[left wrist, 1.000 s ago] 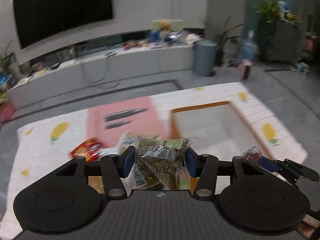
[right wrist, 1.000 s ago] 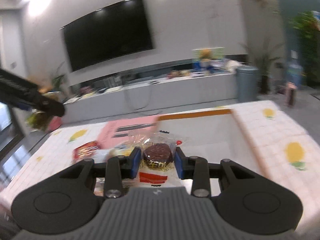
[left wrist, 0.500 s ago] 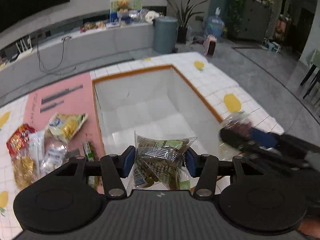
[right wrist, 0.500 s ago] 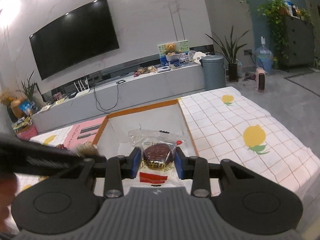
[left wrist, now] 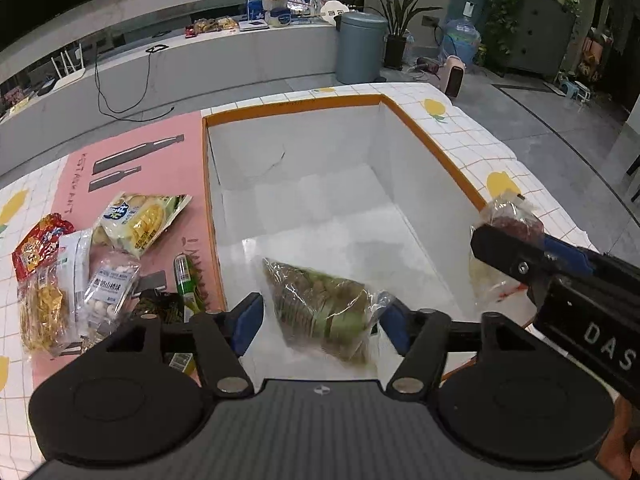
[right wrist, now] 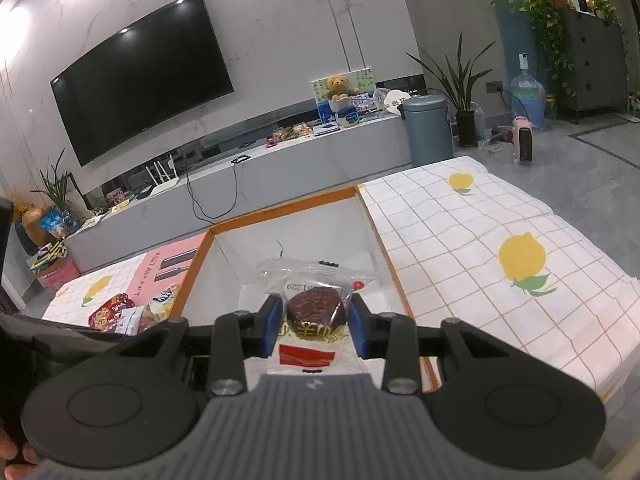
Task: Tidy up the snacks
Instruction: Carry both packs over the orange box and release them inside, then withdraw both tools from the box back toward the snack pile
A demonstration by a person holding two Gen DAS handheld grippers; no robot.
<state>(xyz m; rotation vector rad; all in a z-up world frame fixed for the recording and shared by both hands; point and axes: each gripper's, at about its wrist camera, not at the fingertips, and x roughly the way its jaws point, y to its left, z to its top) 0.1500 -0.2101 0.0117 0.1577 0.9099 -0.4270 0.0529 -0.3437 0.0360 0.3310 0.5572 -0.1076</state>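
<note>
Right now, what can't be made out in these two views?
- Left view: box near wall, hidden by left gripper, whose jaws are opening around the green packet.
- Left view: whether that packet rests on the floor or is falling.
- Left view: snack pile labels, too small.
- Right view: cookie packet lower part, hidden by right gripper.
- Right view: green packet, out of view.
</note>
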